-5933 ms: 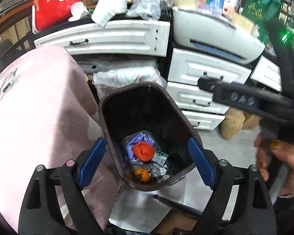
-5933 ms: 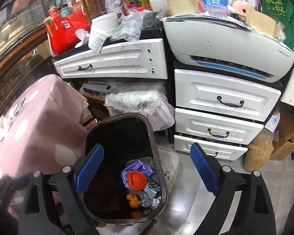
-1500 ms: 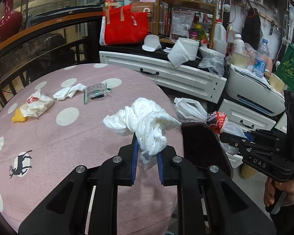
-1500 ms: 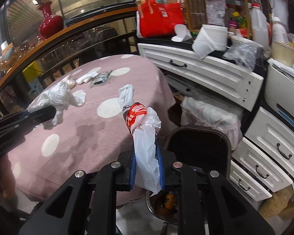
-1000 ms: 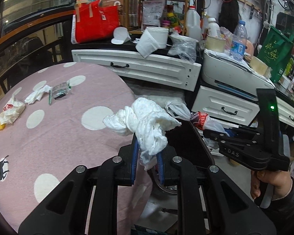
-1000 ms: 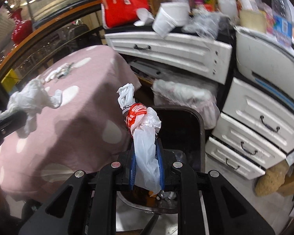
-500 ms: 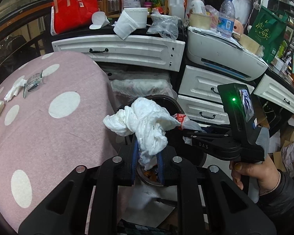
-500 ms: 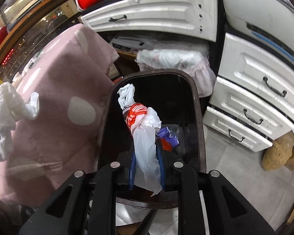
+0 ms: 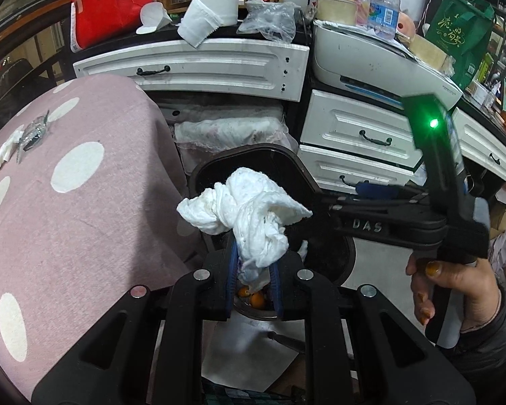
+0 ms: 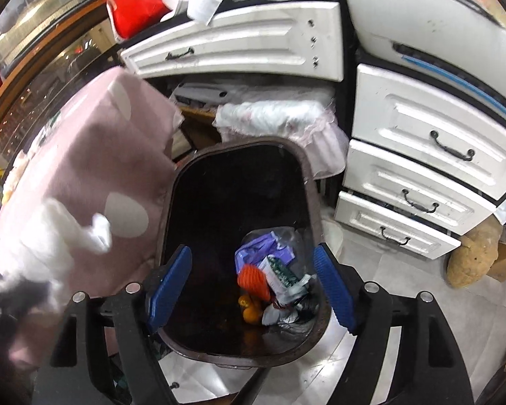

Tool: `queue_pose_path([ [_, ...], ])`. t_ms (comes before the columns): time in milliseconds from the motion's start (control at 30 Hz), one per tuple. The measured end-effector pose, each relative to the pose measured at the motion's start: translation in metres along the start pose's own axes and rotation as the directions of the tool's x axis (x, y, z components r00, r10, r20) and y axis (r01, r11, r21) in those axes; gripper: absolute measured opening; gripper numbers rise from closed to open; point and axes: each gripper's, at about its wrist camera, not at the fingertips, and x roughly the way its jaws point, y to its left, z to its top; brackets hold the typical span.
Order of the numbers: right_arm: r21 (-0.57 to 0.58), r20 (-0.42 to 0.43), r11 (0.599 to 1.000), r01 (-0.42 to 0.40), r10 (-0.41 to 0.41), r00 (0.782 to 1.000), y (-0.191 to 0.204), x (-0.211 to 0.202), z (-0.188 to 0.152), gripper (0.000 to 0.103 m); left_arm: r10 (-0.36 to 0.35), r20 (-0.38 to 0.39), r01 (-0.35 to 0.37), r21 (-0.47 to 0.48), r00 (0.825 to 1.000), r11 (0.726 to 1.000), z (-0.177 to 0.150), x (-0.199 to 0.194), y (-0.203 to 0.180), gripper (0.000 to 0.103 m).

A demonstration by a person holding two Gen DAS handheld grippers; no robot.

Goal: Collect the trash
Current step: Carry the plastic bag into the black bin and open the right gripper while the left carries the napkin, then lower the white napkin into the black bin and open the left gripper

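Left gripper (image 9: 253, 278) clamps the white tissue wad (image 9: 246, 216), which hides most of the bin (image 9: 249, 155) at frame centre. Right gripper (image 10: 249, 287), jaws just opened wide and empty, frames the bin's open mouth; left edge blurred. Its plastic bag, gripped half a second ago, now lies among the trash (image 10: 273, 283) at the bin's bottom.

1. "DAS" stands in raised letters on the black body of the right gripper (image 9: 366, 225).
2. Gold Chinese characters mark the green bag (image 9: 455, 33); not legible.
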Motion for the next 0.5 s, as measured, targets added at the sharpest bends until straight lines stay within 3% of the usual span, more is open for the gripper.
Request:
queue_pose_path([
  [500,0.073,0.075,0.996,0.05,-0.056,0.996,-0.021,-0.019,0.008,0.076,-0.006,-0.062,0.009,0.05,0.998,0.999,0.0,0.045,-0.019,0.018],
])
